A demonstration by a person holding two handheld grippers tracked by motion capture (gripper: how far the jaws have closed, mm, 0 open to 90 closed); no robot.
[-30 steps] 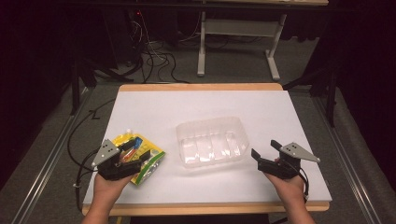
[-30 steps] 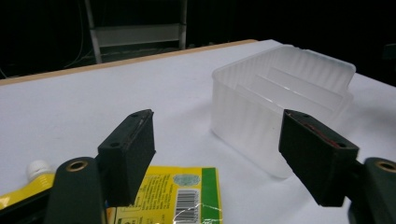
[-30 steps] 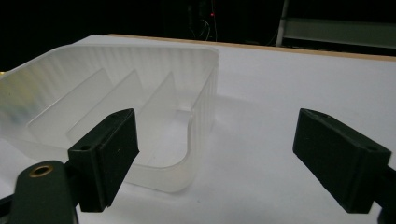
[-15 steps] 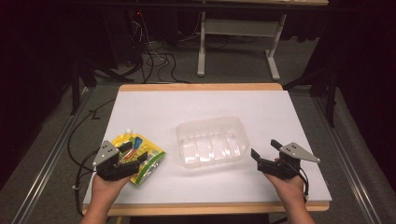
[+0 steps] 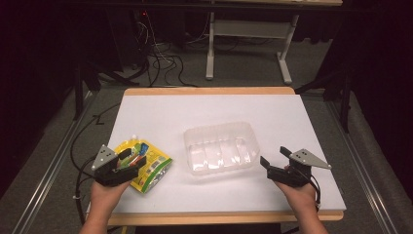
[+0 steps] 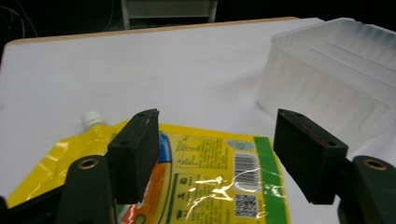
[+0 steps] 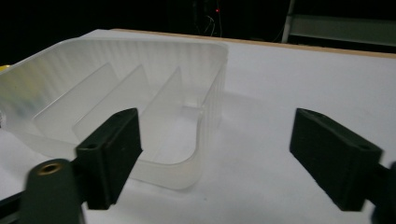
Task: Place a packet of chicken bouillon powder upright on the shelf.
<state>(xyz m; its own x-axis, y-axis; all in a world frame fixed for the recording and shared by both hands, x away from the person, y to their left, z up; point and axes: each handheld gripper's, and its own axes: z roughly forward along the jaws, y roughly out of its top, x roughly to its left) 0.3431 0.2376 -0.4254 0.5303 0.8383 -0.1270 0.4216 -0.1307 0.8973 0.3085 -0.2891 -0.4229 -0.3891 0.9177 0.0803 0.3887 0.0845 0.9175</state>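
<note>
White tabletop [image 5: 204, 112] holds the yellow pouch [image 5: 146, 168] at eight o'clock of the clear tray [image 5: 221, 153], so I'd lower my left gripper [image 5: 131, 163], jaws apart and just closing, squarely over it, right gripper [image 5: 275, 163] waiting open at four o'clock.

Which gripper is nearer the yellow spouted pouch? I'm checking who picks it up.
Left. The left gripper hovers over the yellow spouted pouch, jaws open; the right gripper sits beyond the clear plastic tray.
</note>
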